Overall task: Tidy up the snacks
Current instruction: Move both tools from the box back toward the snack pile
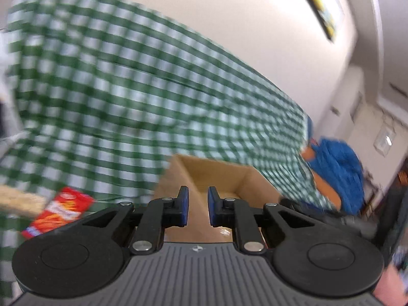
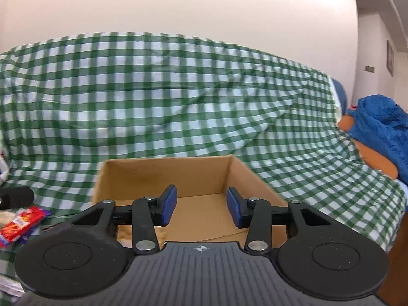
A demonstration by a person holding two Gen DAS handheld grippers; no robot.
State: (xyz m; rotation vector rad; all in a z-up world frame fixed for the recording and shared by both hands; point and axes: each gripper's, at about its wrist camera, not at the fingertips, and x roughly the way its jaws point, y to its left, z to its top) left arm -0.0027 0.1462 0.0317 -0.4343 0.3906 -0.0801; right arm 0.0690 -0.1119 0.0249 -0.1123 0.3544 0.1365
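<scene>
Between picks: left claw (image 1: 198, 207) pressed together, empty; right claw (image 2: 201, 207) spread, empty over box (image 2: 165, 176); next, fetch red packet (image 2: 20, 223) at 9 o'clock.

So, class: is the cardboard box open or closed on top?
Open. The cardboard box has no lid or flaps over it, and its inside walls and bare floor show from above.

One cardboard box (image 2: 163, 176), one red snack packet (image 2: 19, 223)

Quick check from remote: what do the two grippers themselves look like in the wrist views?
Both match: left gripper and right gripper have black linkage arms with silver pivot pins, blue pads on the fingertips, round black discs either side, and a ribbed grey base bearing a small crosshair mark.
</scene>
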